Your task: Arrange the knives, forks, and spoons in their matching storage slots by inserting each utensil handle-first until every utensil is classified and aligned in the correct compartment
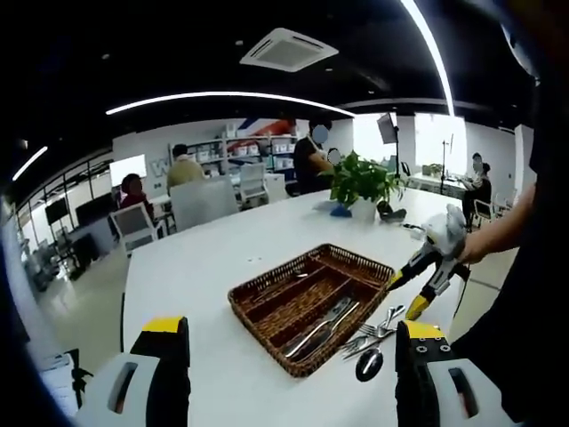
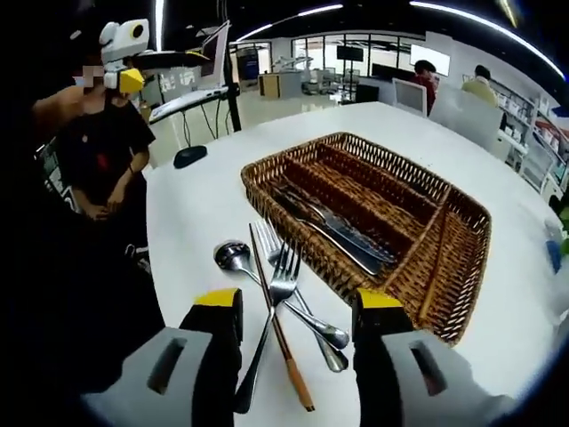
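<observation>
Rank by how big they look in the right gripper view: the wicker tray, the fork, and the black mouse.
1. wicker tray
2. fork, nearer the camera
3. black mouse, farther off, so true size unsure

You are working in a bright room: long ceiling light strips (image 1: 231,96) arc overhead and daylight pours through a blown-out window (image 1: 440,138). The white table (image 1: 222,258) glares softly and carries only faint shadows beneath the basket (image 2: 382,213). Your fisheye lenses bend straight lines toward the edges. The centre is sharp; the nearest jaws and the distant people look slightly soft, and the person beside the table is dark against the light
</observation>
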Action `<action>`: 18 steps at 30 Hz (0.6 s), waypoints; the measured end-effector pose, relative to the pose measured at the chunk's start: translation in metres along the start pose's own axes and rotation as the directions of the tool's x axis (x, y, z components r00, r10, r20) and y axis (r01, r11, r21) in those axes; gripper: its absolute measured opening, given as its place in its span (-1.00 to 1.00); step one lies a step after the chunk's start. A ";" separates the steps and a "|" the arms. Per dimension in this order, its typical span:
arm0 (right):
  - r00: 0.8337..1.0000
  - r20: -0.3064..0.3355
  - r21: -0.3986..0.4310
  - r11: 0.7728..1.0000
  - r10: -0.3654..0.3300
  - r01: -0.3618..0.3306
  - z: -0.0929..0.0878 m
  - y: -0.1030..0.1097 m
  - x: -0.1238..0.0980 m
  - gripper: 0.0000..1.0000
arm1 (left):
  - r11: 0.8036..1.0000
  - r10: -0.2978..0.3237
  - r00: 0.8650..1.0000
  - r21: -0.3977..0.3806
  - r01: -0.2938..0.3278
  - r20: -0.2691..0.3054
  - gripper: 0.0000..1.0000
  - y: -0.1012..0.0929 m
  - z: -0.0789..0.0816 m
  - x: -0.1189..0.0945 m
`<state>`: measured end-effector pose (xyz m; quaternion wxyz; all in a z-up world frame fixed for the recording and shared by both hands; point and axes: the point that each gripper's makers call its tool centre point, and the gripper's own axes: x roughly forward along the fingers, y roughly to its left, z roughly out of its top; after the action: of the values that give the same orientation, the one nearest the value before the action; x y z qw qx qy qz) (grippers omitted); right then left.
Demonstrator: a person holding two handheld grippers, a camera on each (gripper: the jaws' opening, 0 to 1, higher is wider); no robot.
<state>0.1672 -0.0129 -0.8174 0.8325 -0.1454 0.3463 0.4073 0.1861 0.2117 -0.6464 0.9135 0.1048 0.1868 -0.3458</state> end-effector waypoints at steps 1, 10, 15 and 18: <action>1.000 -0.005 -0.001 1.000 0.007 -0.007 -0.005 0.003 0.005 -0.14 | 1.000 0.003 1.000 0.008 -0.003 -0.007 1.00 0.000 -0.001 0.000; 0.997 -0.072 -0.056 0.998 0.030 -0.034 -0.025 0.015 0.027 -0.57 | 0.999 0.042 0.999 -0.002 -0.042 0.002 1.00 0.007 0.001 -0.005; 0.995 -0.083 -0.060 0.997 0.049 -0.054 -0.026 0.018 0.029 -0.69 | 0.999 0.051 0.999 -0.006 -0.051 0.004 1.00 0.011 0.000 -0.007; 0.994 -0.086 -0.052 0.997 0.060 -0.065 -0.026 0.021 0.031 -0.74 | 0.998 0.057 0.998 -0.011 -0.056 0.008 1.00 0.012 0.001 -0.007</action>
<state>0.1526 0.0048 -0.8569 0.7998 -0.1742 0.3743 0.4358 0.1896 0.2238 -0.6419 0.9242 0.1040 0.1819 -0.3193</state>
